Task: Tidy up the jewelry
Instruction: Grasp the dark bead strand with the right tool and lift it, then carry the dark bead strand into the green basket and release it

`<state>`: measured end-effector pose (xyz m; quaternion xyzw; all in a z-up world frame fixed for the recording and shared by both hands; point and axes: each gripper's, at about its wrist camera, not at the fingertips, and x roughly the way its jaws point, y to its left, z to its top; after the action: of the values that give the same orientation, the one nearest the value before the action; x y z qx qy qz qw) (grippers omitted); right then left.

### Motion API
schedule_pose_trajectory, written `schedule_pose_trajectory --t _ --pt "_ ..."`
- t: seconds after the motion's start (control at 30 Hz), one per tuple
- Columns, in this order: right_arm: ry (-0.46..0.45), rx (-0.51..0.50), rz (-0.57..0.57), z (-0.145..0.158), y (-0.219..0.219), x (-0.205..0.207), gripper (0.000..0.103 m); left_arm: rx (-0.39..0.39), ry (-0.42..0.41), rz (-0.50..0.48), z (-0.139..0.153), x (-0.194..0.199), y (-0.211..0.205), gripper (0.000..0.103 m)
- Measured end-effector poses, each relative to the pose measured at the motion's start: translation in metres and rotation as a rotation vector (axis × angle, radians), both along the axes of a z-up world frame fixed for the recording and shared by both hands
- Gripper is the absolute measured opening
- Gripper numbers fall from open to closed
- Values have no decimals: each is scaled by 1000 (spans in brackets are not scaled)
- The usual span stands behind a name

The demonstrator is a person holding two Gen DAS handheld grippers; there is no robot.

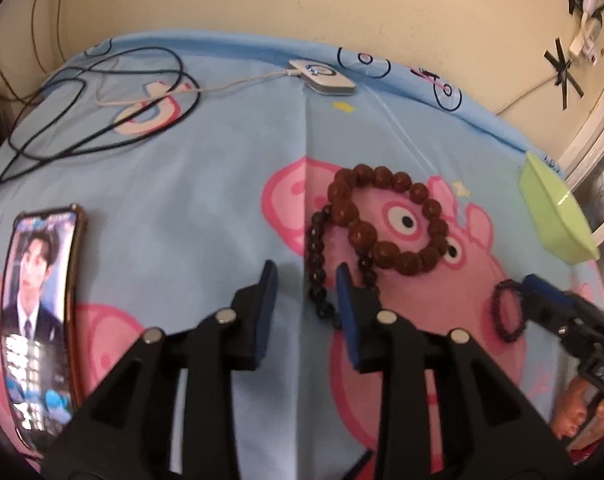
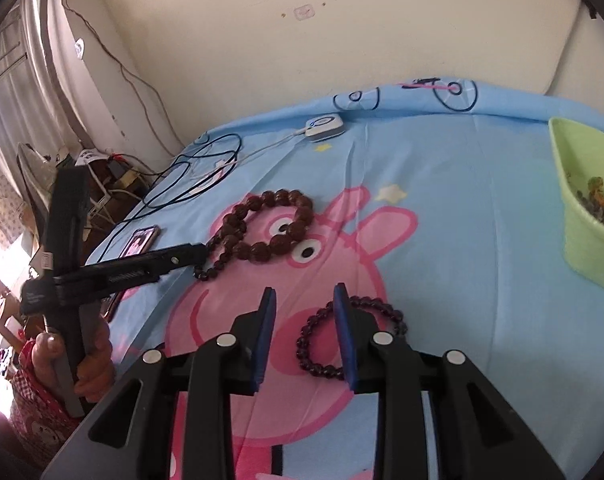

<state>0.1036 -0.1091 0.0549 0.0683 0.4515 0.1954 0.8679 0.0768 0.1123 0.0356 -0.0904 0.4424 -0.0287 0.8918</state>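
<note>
Blue pads on my left gripper stand a little apart over the bed sheet, with a strand of small dark beads lying in the gap between them; the pads do not look pressed on it. That dark bead bracelet runs down from under a bracelet of large reddish-brown beads, which lies as a ring on the pink cartoon pig printed on the sheet. The two bracelets touch and partly overlap.

My right gripper also has its pads parted, whatever else might be said of it, and it hangs over a small dark purple bead bracelet flat on the pig's snout. The right-hand pad covers part of that ring; most of the ring lies between the pads and just beside them, and I see no pinch on the beads. From the left wrist view this same gripper shows at the right edge with the small bracelet just at its tip.

A light green tray sits well apart, toward the right edge of the bed, with a tangle of gold and dark jewelry inside it.

A phone with a lit screen lies on the sheet to my left. Near the wall a white square device rests on the sheet with a white cable, and black cables loop beside it
</note>
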Motion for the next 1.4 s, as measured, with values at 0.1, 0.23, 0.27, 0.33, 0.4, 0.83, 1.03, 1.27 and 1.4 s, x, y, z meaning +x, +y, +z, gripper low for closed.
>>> schedule_pose_trajectory --t 0.1,0.23,0.27,0.33,0.4,0.83,1.03,1.27,1.4 --pt "3 -2 -31 0 -10 2 5 50 -9 -6 -1 3 -7 22" --pt "17 -17 -105 -3 -31 7 5 77 3 -28 -2 -7 -12 8" --pt "28 -9 -123 -5 -38 8 5 70 7 -41 -1 -15 -13 8" --pt "43 11 -147 -7 -48 8 5 8 21 -77 -1 -30 -16 8" --pt "54 26 -160 -9 -56 7 5 -35 23 -123 0 -50 -24 8" --pt "86 23 159 -8 20 -19 5 -177 57 -243 -7 -94 -66 8" --pt "57 -160 268 -21 67 -20 6 -162 51 -184 -5 -96 -56 8" --pt "24 -113 245 -13 49 -22 0 -174 57 -161 0 -77 -56 8" --pt "-33 -34 151 14 11 -19 0 -200 36 -207 17 -56 -76 8"
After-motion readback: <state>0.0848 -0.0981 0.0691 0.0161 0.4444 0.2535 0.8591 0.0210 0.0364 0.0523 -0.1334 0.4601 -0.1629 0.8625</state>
